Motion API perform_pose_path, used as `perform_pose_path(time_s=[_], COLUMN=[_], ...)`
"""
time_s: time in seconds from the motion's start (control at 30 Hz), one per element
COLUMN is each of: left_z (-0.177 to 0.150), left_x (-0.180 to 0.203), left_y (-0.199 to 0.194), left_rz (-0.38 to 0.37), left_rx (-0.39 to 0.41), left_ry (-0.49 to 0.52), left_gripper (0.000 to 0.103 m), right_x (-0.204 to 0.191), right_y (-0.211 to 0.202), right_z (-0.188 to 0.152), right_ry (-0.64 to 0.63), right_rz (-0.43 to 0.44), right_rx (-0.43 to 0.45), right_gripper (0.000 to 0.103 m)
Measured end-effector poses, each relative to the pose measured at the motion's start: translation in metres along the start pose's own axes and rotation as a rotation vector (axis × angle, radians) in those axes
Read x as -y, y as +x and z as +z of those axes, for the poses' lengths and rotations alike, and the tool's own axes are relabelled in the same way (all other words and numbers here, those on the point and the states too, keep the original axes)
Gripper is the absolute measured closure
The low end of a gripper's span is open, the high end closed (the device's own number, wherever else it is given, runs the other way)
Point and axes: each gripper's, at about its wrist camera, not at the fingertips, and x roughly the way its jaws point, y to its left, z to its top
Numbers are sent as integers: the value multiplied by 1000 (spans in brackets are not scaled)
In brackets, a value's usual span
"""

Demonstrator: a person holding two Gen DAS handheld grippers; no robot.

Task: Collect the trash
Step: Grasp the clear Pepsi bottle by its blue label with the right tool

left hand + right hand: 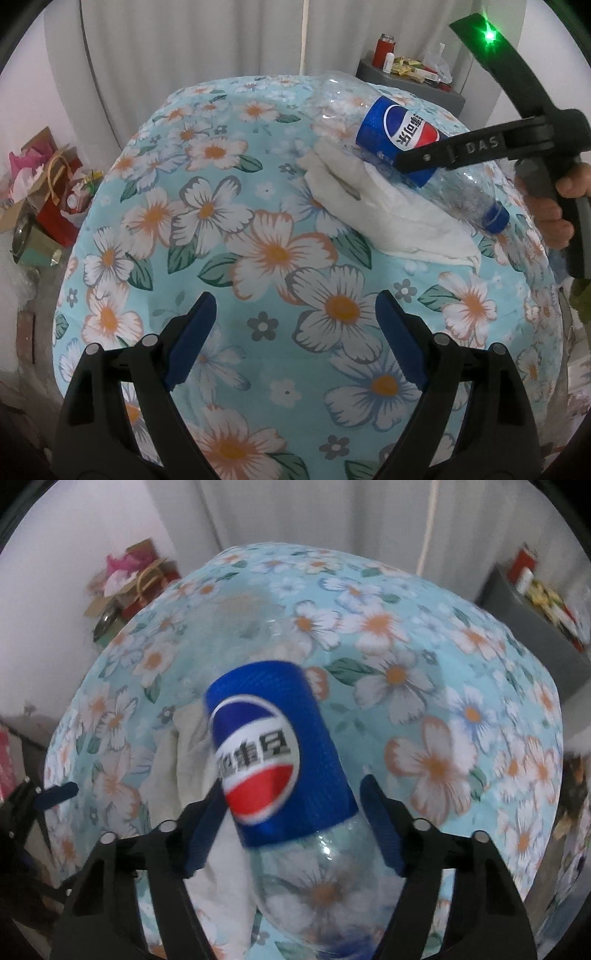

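Observation:
An empty clear Pepsi bottle [402, 144] with a blue label and blue cap is tilted above the floral tablecloth [258, 229], over a crumpled white tissue [388, 210]. My right gripper [400, 164] reaches in from the right and its jaws sit on either side of the label. In the right wrist view the bottle [273, 760] fills the space between the right gripper's fingers [291, 830], touching the left pad; a small gap shows at the right pad. The tissue [177, 768] lies under it. My left gripper [295, 336] is open and empty above the cloth, nearer than the bottle.
A grey side cabinet [410, 85] with a red jar and small packets stands at the back right. Gift bags and boxes [48, 192] sit on the floor at the left. White curtains hang behind. The left gripper's tip [55, 794] shows at the right wrist view's left edge.

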Motion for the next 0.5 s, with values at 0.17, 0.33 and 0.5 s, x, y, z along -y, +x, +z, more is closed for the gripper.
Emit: perform_pose_path(time_s=[0.17,0.33,0.5], left_z=[-1,-3,-6], left_x=[6,14,18], left_y=[-3,-7,-6], left_rz=[15,19,7], left_rx=[19,39,40], left_ry=[38,77,105], left_gripper=[20,20,20], right_x=[19,34,36], right_y=[-9,-21,-32], right_z=[-12,-39,-80], right_ry=[126,234,341], right_rz=[28,70,148], right_rx=[-43,-55,-47], right_gripper=[45,45,45])
